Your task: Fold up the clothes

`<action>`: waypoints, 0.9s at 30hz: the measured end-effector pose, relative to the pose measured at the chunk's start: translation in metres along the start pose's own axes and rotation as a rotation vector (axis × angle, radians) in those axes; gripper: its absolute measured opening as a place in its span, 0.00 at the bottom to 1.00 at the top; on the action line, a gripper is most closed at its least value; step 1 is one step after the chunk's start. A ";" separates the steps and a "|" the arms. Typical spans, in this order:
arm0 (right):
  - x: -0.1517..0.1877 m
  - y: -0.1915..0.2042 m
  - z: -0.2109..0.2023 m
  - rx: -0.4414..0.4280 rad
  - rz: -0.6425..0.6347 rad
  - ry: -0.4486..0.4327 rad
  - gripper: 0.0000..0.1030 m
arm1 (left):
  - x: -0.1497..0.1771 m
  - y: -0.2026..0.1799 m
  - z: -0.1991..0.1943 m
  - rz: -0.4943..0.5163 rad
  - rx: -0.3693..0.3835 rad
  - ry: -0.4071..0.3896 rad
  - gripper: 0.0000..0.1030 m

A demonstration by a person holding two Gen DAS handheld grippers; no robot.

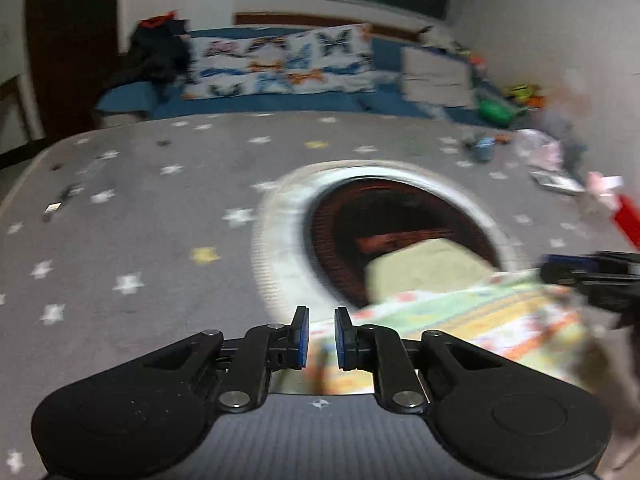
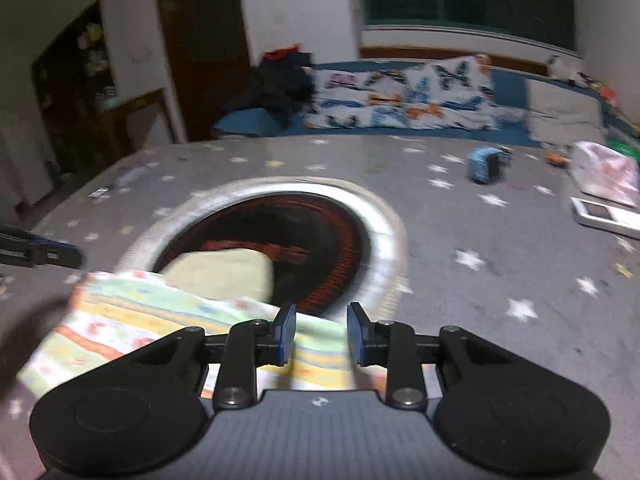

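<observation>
A pale striped garment with small coloured prints (image 1: pixel 460 320) lies at the near edge of a round basket (image 1: pixel 280 216) on a grey star-patterned sheet. A folded yellow-green cloth (image 1: pixel 420 268) lies inside the basket. My left gripper (image 1: pixel 321 338) is open, its jaws a small gap apart over the garment's left edge. My right gripper (image 2: pixel 321 334) is open over the garment's (image 2: pixel 140 312) right edge, beside the basket rim (image 2: pixel 388 240). The yellow-green cloth (image 2: pixel 224 272) shows there too. Each gripper shows at the edge of the other's view.
The bed's grey sheet (image 1: pixel 140 208) spreads all around. A butterfly-print pillow (image 1: pixel 280 64) and dark clothes (image 1: pixel 156 52) lie at the far side. A blue toy (image 2: pixel 486 166), a plastic bag (image 2: pixel 604 172) and a white device (image 2: pixel 604 216) lie at the right.
</observation>
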State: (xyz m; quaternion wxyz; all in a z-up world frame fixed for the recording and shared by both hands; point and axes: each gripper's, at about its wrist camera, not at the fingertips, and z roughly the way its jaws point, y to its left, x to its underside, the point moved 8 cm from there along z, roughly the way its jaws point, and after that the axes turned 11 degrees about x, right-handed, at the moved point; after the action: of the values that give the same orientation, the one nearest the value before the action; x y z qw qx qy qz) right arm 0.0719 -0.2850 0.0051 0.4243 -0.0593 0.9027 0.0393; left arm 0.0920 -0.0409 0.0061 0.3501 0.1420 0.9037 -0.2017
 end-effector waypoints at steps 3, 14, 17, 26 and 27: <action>-0.006 0.024 0.009 -0.061 -0.009 0.008 0.26 | -0.003 -0.026 0.013 0.000 0.094 0.005 0.14; 0.005 0.041 0.051 -0.057 -0.007 0.079 0.23 | 0.001 -0.028 0.067 -0.095 0.144 0.044 0.13; 0.004 0.041 0.042 -0.054 -0.029 0.056 0.23 | 0.000 -0.026 0.057 -0.120 0.163 0.017 0.13; 0.006 0.083 0.019 -0.152 -0.139 0.028 0.23 | 0.008 -0.043 0.040 -0.074 0.176 -0.003 0.13; 0.009 0.088 0.018 -0.157 -0.153 0.031 0.23 | 0.010 -0.043 0.040 -0.076 0.174 0.001 0.13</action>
State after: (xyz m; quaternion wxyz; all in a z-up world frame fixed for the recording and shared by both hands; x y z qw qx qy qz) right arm 0.0675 -0.1969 -0.0114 0.4060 -0.1617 0.8962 0.0762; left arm 0.0908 -0.0961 -0.0168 0.3279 0.1378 0.8877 -0.2925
